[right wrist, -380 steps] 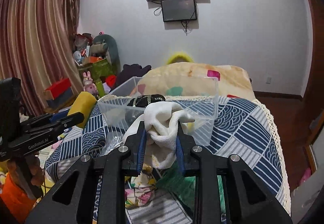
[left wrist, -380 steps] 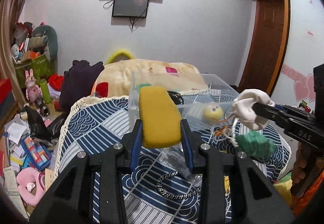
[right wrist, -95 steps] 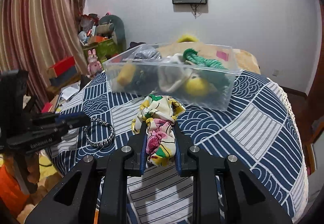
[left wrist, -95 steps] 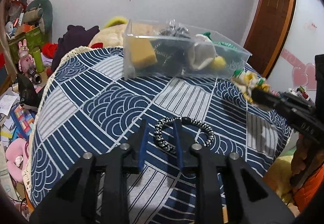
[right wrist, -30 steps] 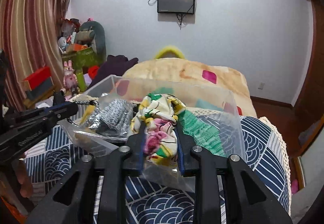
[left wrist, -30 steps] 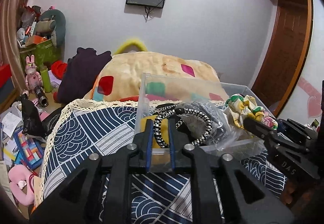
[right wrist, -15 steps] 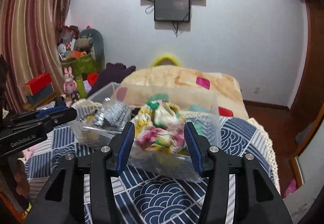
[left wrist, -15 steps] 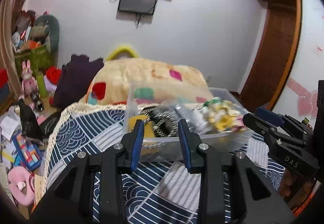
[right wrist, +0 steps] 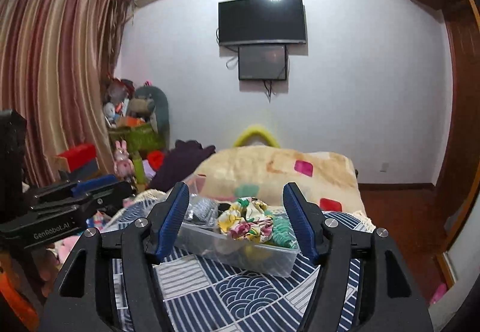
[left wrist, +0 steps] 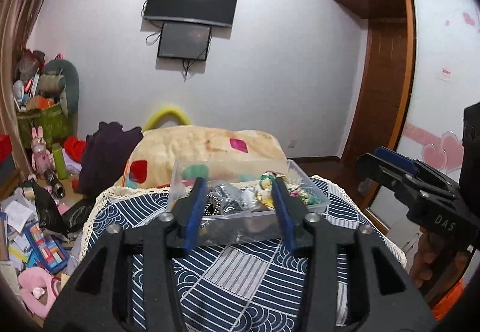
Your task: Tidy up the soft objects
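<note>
A clear plastic bin (left wrist: 255,227) (right wrist: 264,260) stands on the blue patterned cloth. In it lie a floral cloth (right wrist: 244,224) (left wrist: 270,182), a green knitted piece (right wrist: 280,231), a grey bagged item (left wrist: 228,197) (right wrist: 202,209), a braided black-and-white cord (left wrist: 211,206) and something yellow (right wrist: 255,251). My left gripper (left wrist: 238,212) is open and empty, held back from the bin. My right gripper (right wrist: 237,221) is open and empty, also in front of the bin. Each gripper shows at the side of the other's view.
The blue patterned tablecloth (left wrist: 240,281) covers the table. Behind the bin lies a beige blanket with coloured patches (left wrist: 210,143). Clutter and toys (left wrist: 33,212) cover the floor at left. A wooden door (left wrist: 381,83) stands at right, a wall TV (right wrist: 262,20) ahead.
Both grippers have opened and let go: the braided cord and the floral cloth now lie in the bin. Both grippers have drawn back and risen.
</note>
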Available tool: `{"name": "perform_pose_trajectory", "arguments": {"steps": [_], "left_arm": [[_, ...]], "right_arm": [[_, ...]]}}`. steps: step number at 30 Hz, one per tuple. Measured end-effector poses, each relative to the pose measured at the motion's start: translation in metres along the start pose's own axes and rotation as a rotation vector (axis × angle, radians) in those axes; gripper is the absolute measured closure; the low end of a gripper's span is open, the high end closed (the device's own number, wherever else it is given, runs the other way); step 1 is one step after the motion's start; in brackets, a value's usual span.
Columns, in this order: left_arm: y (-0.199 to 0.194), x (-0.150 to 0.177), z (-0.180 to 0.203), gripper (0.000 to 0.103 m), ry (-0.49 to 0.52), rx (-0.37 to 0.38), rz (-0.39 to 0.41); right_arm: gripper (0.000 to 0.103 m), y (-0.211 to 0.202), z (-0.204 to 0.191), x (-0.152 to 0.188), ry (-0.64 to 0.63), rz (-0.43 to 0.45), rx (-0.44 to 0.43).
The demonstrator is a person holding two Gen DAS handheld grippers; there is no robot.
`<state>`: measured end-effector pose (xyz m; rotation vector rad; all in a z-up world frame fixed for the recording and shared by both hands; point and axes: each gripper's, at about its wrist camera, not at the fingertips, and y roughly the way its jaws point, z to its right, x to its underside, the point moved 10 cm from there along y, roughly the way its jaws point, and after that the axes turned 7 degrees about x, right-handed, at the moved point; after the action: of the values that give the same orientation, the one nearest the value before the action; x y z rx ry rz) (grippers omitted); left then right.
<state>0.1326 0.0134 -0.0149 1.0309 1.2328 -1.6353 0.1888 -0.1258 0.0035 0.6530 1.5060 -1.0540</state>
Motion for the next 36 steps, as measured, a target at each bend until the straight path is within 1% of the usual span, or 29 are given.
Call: {"name": "perform_pose_trajectory", "arguments": {"steps": [1,5,6,7,9,11,13,16,20,22,29,36], "left_arm": [[-0.003,0.000,0.003,0.048,0.009,-0.004,0.010],[-0.014,0.001,0.012,0.042,0.031,-0.008,0.031],[-0.016,0.002,0.014,0.040,0.033,-0.012,0.035],[-0.018,0.002,0.014,0.037,0.033,-0.013,0.037],[-0.020,0.003,0.015,0.033,0.034,-0.012,0.040],[-0.021,0.005,0.016,0.026,0.037,-0.012,0.043],[-0.024,0.006,0.017,0.017,0.041,-0.015,0.051],[-0.026,0.006,0.017,0.008,0.047,-0.021,0.057],[-0.027,0.007,0.019,0.004,0.059,-0.025,0.063],[-0.027,0.008,0.020,0.002,0.068,-0.030,0.064],[-0.027,0.010,0.020,0.001,0.069,-0.040,0.068],[-0.030,0.009,0.019,0.001,0.055,-0.032,0.072]], "right_arm": [[0.041,-0.001,0.000,0.001,0.005,0.002,-0.006],[0.040,-0.009,0.002,0.004,0.025,0.011,-0.020],[0.036,-0.010,0.003,0.005,0.027,0.014,-0.018],[0.028,-0.011,0.003,0.005,0.029,0.018,-0.016],[0.022,-0.016,0.005,0.006,0.036,0.039,-0.009],[0.021,-0.018,0.006,0.006,0.036,0.051,-0.003],[0.018,-0.020,0.006,0.006,0.031,0.057,0.005],[0.014,-0.021,0.006,0.007,0.031,0.063,0.011],[0.009,-0.020,0.003,0.009,0.020,0.066,0.010],[0.004,-0.020,0.002,0.011,0.017,0.070,0.013],[0.003,-0.020,-0.002,0.016,0.012,0.062,0.004],[0.003,-0.021,-0.005,0.017,0.005,0.060,0.002]]}}
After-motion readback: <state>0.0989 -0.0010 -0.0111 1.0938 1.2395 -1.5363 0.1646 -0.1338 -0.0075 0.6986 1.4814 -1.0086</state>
